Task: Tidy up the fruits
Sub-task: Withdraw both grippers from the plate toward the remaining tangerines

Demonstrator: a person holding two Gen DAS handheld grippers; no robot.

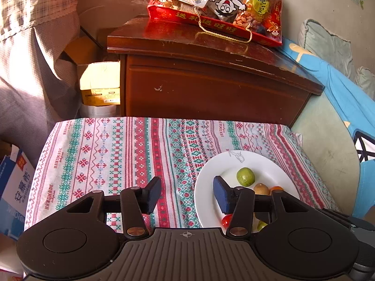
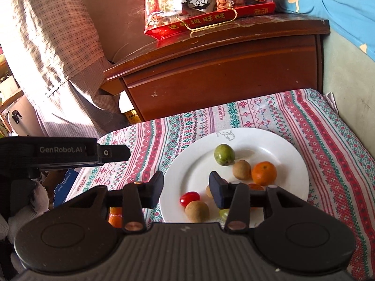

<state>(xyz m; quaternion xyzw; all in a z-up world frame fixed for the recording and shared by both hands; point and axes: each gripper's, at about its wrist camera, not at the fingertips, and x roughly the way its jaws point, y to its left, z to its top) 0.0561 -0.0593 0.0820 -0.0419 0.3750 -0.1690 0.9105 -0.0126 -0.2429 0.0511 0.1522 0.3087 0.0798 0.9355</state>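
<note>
On the white plate (image 2: 276, 140), nearly all the fruit is gathered.
Green fruit (image 2: 223, 154), mandarin (image 2: 264, 173), cherry tomato (image 2: 189, 198) and brown longans (image 2: 197, 211) sit together on the patterned counter (image 2: 316, 126). Both the left tongs (image 1: 186, 194) and right tongs (image 2: 186, 189) hang released and empty. One orange fruit (image 2: 115, 217) shows off the plate, apparently left to collect.

orange fruit (image 2: 115, 217): mostly hidden behind right gripper (image 2: 186, 190) | green fruit (image 2: 223, 213): partly hidden
</note>
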